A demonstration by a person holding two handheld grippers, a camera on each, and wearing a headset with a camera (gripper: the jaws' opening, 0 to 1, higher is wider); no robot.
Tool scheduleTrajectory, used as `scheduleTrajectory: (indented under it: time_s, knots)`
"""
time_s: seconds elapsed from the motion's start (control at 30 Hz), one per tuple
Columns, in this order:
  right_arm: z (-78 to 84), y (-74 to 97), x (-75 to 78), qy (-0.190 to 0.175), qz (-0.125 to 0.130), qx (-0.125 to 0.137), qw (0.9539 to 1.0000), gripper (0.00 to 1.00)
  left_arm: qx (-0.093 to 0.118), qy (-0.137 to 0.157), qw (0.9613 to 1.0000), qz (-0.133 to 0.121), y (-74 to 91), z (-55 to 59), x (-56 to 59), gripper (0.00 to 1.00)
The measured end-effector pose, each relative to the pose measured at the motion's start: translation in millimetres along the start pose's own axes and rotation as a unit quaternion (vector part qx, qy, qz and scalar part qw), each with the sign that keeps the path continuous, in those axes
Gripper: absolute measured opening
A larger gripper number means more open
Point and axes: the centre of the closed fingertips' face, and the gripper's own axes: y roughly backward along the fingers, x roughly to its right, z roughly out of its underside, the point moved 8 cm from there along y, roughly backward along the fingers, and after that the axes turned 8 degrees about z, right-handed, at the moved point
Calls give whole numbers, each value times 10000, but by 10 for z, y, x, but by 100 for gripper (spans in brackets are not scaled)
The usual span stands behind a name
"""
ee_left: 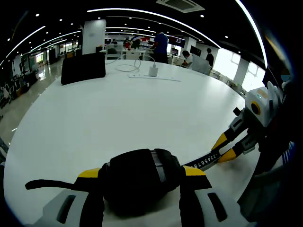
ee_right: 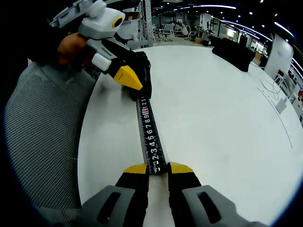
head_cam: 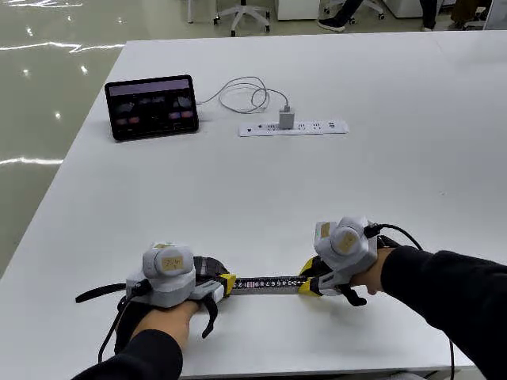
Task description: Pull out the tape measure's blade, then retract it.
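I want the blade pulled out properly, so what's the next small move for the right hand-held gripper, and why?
Probably draw the right hand-held gripper a little farther from the case, along the blade. Its jaws are shut on the blade's tip, the left hand-held gripper clamps the case, and just a short stretch of blade is out.

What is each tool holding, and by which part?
Left tool clamps the black tape measure case by its sides; right tool pinches the tip of the pale numbered blade.
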Motion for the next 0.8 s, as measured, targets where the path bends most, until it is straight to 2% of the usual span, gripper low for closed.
scheduleTrajectory:
  time_s: [0.8]
  knots:
    - [-89, -70, -26, 18, -61, 84, 9999, 11, 11, 1, 10000, 19, 2, 4, -5, 60]
